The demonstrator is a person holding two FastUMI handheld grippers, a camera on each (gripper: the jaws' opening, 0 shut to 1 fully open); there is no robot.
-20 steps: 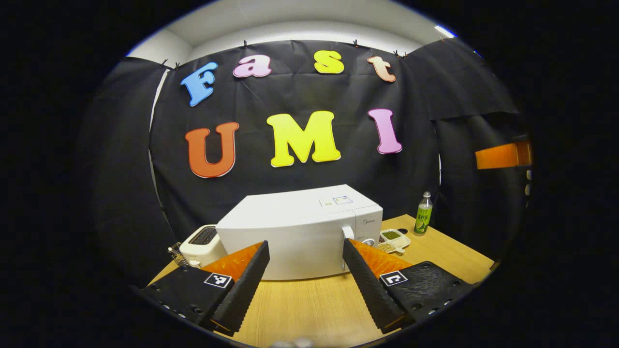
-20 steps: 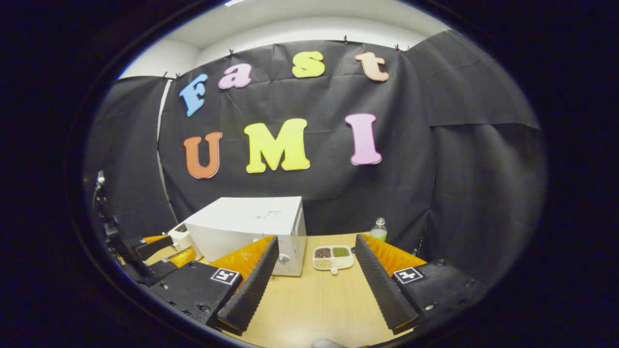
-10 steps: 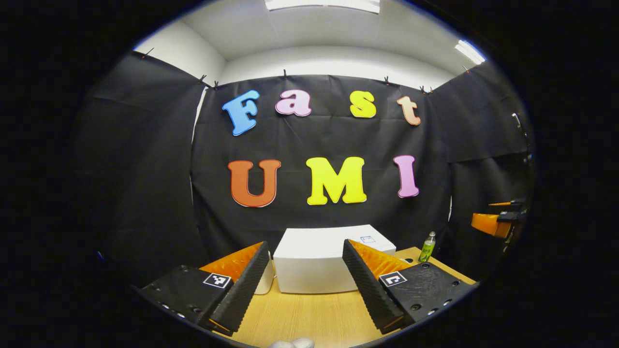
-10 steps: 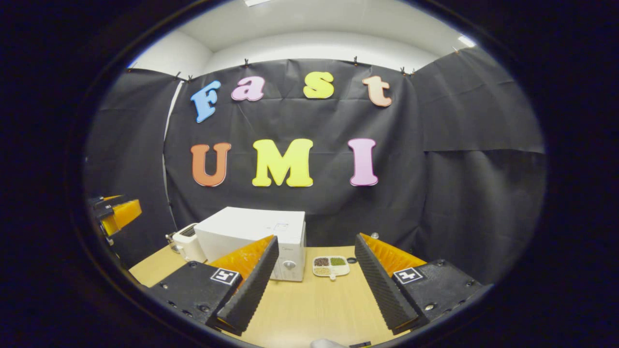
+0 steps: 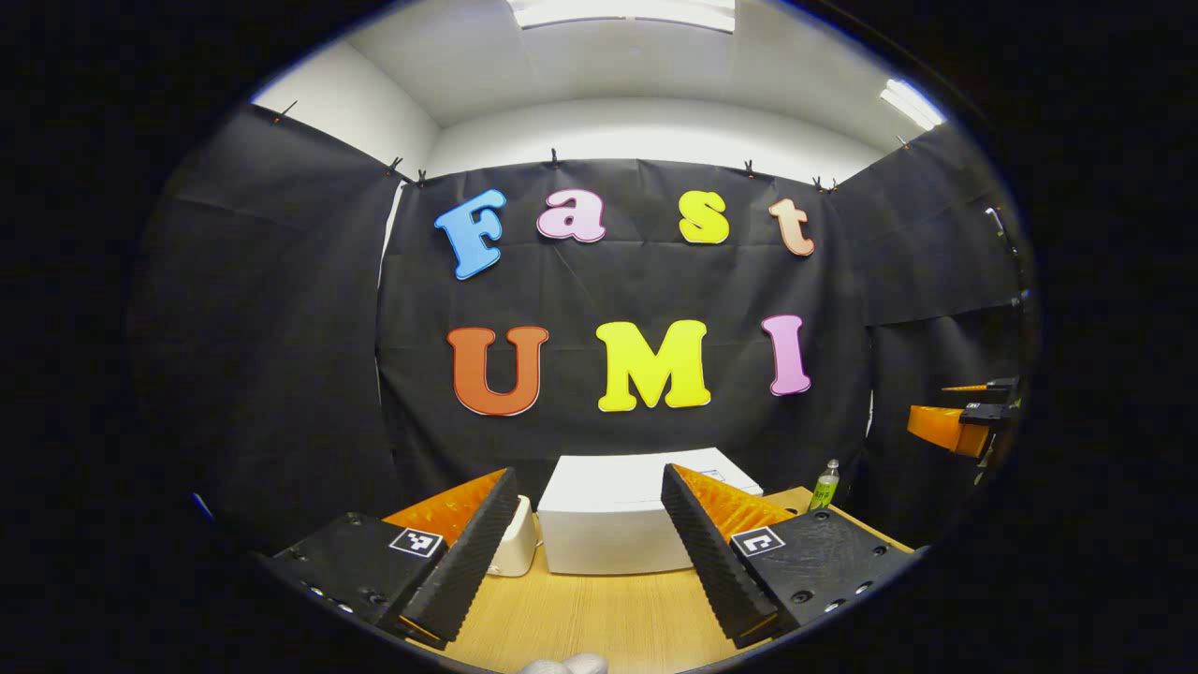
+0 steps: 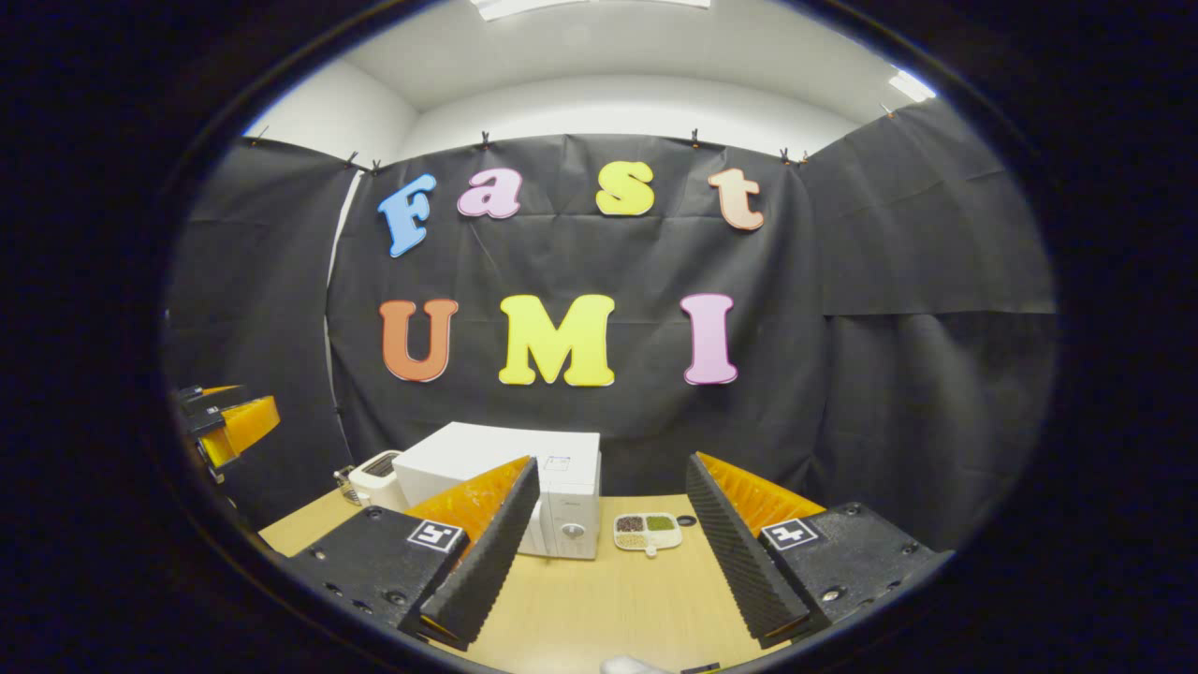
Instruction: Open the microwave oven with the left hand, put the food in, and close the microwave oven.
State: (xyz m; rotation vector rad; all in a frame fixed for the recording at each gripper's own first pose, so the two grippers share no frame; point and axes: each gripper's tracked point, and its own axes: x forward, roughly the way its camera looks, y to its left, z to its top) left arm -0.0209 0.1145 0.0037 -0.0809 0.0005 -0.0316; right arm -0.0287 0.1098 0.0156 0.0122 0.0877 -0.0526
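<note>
Both claws (image 5: 585, 552) (image 6: 608, 552) apart, empty; toaster (image 6: 372, 476) left of microwave (image 6: 571, 482), food tray (image 6: 648, 530) right.

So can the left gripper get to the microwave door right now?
Probably yes, though not from where it is. The left gripper is open and held back from the microwave, with only bare table between them. The door looks closed.
</note>
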